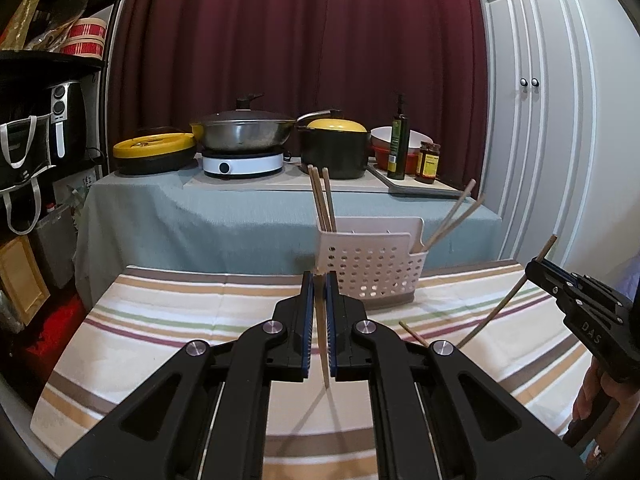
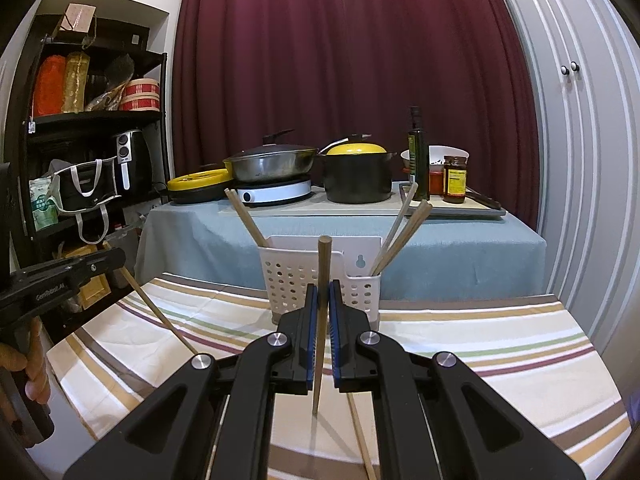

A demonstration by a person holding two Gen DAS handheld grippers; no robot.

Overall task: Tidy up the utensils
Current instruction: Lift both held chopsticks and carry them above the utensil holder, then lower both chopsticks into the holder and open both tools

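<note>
Left wrist view shows your left claw (image 1: 319, 292) clamped on one chopstick (image 1: 322, 344); your right claw (image 2: 323, 300) is closed on another chopstick (image 2: 321, 320), both short of the white caddy (image 2: 320, 280) on the striped surface (image 2: 480, 344). Each thin stick could pivot between the pads and miss its compartment. A loose chopstick (image 2: 362, 436) lies below, and sticks already leaning in the caddy (image 2: 404, 232) crowd the openings.
</note>
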